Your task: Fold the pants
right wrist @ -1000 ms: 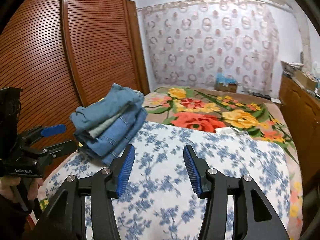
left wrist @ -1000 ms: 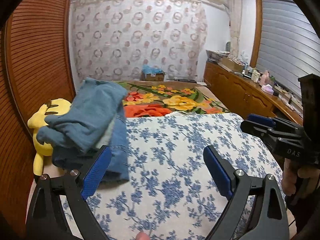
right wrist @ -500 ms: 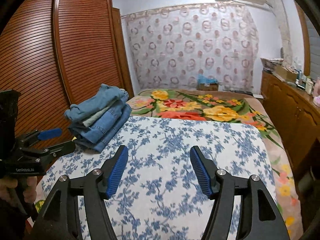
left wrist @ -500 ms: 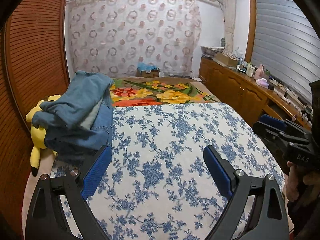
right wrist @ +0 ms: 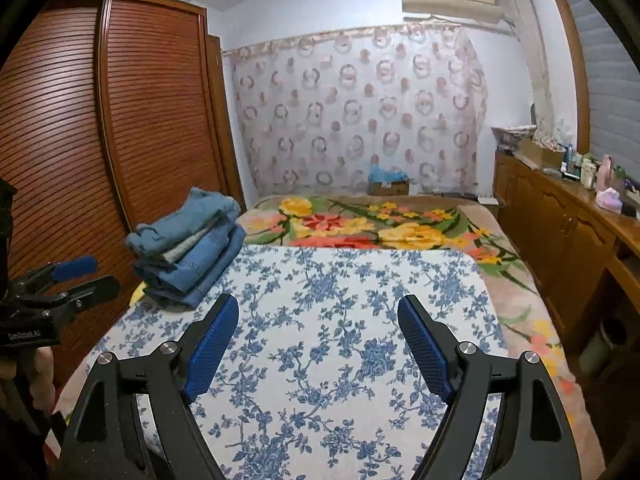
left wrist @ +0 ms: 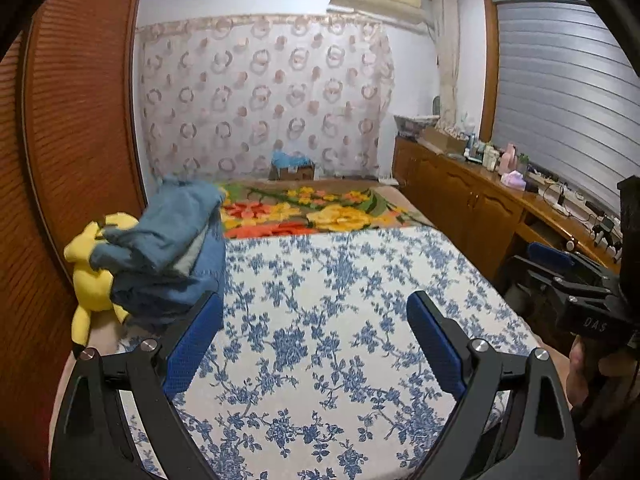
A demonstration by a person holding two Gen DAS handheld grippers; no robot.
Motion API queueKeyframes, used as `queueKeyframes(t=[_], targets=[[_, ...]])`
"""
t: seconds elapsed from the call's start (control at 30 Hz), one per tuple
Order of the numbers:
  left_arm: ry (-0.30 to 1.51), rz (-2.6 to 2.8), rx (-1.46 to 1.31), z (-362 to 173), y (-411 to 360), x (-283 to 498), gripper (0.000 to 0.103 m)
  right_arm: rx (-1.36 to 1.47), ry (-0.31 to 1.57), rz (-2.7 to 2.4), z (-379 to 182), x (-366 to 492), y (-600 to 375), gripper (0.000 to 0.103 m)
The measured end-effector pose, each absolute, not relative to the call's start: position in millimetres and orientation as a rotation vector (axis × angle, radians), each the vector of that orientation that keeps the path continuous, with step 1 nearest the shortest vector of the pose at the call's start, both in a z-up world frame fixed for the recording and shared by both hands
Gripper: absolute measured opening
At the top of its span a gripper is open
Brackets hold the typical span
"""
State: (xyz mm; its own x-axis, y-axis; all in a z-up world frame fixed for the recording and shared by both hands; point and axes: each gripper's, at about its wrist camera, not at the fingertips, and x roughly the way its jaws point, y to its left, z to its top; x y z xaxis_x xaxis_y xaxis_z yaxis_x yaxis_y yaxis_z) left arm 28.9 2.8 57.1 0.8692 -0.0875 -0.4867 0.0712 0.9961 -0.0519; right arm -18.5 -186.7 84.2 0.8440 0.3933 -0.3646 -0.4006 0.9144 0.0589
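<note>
A stack of folded blue jeans rests at the left edge of the bed, on the blue-flowered white sheet. My left gripper hangs open over the sheet, short of the stack and to its right, nothing between its blue pads. My right gripper is also over the sheet with its jaws opening and nothing between them. Each gripper appears at the other view's edge, held by a hand: the right gripper and the left gripper.
A yellow plush toy lies under and beside the jeans by the wooden louvred wardrobe. A floral blanket covers the far bed. A wooden cabinet with bottles runs along the right wall. A cardboard box sits by the curtain.
Both grippers have pulled back from the jeans, so the stack looks smaller and more of the sheet shows. The right gripper's jaws have spread wider. The jeans lie unmoved.
</note>
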Motion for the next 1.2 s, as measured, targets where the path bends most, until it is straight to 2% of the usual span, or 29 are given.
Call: queueKeyframes(t=[0.27,1.2], targets=[[0.445,-0.089,-0.013,80.5,-6.1,7.2,0.094,-0.017,0.328,0.396,90.5,-44.4,-187.0,0.083],[0.413,-0.026,-0.019,90.3,6.3,-3.9,0.094,-0.022,0.263,0.371,86.4,-55.4,-193.9,0.083]])
